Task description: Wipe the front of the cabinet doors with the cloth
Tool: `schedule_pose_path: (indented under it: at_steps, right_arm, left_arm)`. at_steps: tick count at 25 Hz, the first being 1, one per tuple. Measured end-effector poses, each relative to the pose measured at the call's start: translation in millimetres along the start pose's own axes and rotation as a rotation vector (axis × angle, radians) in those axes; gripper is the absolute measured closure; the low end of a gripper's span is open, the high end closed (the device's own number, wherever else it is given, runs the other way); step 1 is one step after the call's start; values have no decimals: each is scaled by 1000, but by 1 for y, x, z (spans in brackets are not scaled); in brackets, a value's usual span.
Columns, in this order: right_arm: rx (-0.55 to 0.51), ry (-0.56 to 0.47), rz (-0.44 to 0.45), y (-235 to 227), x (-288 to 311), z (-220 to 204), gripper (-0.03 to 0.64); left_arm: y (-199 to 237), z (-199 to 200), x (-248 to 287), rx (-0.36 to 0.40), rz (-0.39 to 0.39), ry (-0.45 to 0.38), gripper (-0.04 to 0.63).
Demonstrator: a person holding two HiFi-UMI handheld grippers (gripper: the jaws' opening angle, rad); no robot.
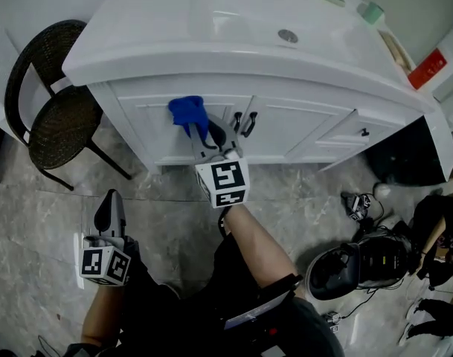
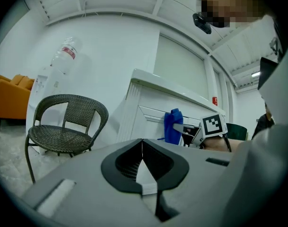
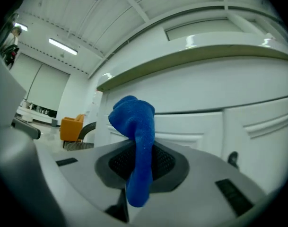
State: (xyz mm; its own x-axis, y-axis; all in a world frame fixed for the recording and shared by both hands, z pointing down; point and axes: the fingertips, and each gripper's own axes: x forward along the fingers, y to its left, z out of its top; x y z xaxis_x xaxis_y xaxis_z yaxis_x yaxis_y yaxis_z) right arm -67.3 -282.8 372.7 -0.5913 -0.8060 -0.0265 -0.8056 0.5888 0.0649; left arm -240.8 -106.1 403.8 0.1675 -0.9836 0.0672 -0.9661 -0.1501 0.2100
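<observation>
Two grippers in your hands | your right gripper pinches the blue cloth at the top of the left cabinet door, beside the handles | your left gripper hangs low near the wicker chair, jaws pressed together on nothing

Cloth blue. Cabinet doors white, handles black. Surface above white too. Chair dark brown wicker weave. Floor grey, marbled. Marker cube white with black squares. Armchair orange.
</observation>
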Motion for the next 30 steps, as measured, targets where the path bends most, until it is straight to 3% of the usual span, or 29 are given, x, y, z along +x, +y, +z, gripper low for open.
schedule_pose_path:
  at_steps: [6, 12, 15, 18, 24, 27, 30]
  right_arm:
    - [45, 8, -216, -75, -51, -8, 565]
    - [13, 11, -260, -86, -79, 0, 565]
    - [3, -17, -186, -58, -76, 8, 565]
    - [2, -41, -59, -10, -55, 13, 565]
    - [28, -23, 208, 108, 4, -12, 565]
    - [41, -6, 266, 147, 35, -31, 565]
    - [56, 18, 264, 157, 55, -46, 565]
  left_arm:
    - [-21, -13, 13, 5, -70, 2, 592]
    - [-46, -9, 24, -8, -141, -15, 592]
    - [-47, -9, 22, -13, -145, -20, 592]
    - [-39, -7, 16, -13, -124, -21, 592]
    - [-3, -5, -17, -1, -16, -20, 592]
    - [26, -8, -39, -5, 64, -17, 592]
    - [48, -14, -59, -18, 138, -15, 592]
